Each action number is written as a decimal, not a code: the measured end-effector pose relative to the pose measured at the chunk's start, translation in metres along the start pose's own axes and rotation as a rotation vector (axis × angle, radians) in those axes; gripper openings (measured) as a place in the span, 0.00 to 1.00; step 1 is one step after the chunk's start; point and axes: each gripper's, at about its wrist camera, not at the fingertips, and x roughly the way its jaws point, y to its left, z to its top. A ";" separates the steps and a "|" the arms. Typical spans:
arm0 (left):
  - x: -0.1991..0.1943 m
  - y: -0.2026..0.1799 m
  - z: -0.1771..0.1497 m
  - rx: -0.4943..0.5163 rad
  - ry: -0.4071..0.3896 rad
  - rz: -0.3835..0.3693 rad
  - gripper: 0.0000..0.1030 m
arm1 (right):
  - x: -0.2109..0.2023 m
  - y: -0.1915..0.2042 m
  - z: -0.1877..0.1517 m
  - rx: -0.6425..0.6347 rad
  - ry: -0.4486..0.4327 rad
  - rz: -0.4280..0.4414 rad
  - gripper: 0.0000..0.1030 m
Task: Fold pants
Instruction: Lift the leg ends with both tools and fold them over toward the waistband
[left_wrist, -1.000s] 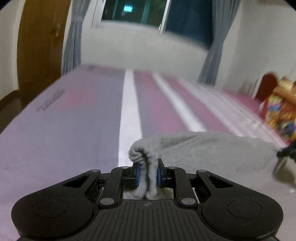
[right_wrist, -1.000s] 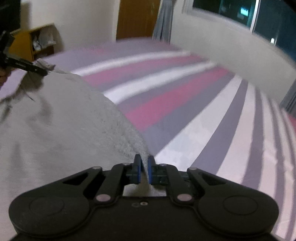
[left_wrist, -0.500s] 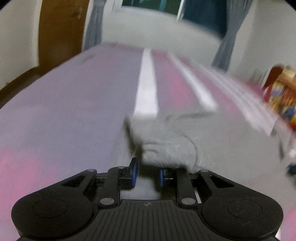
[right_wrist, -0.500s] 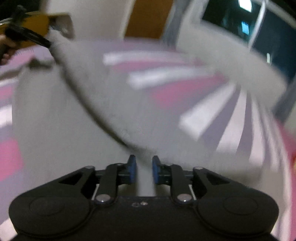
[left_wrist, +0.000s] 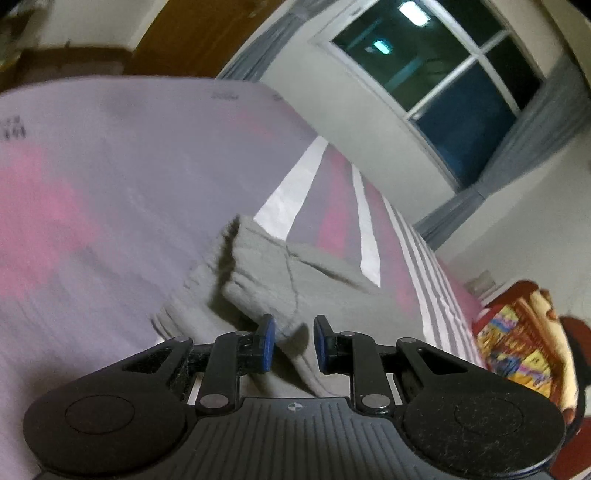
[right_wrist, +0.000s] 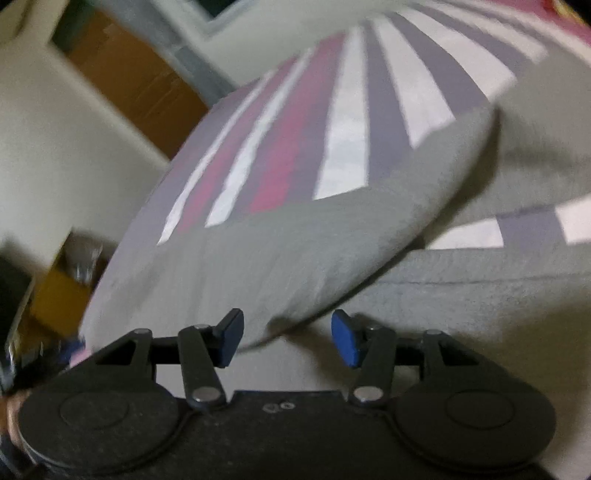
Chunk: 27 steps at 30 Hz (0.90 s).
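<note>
Both tools (left_wrist: 290, 343) (right_wrist: 287, 339) newly parted, off grey pants (left_wrist: 280, 280), lengthwise along bedsheet (left_wrist: 110, 177) stripes.

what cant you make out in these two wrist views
- Left wrist view: near edge of the pants is hidden behind the left gripper.
- Left wrist view: the print on the sheet is too blurred to read.
- Right wrist view: motion blur hides the pants' fold lines; the right gripper covers their near edge.
</note>
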 end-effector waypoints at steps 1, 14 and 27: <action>0.003 -0.001 -0.002 -0.012 0.000 0.005 0.26 | 0.006 -0.004 0.004 0.031 0.005 0.004 0.49; 0.042 -0.011 -0.014 -0.032 0.008 0.139 0.51 | -0.003 0.004 -0.005 -0.102 -0.083 0.010 0.10; 0.039 0.013 -0.023 -0.075 -0.018 0.053 0.31 | -0.002 0.001 -0.009 -0.056 -0.069 -0.042 0.10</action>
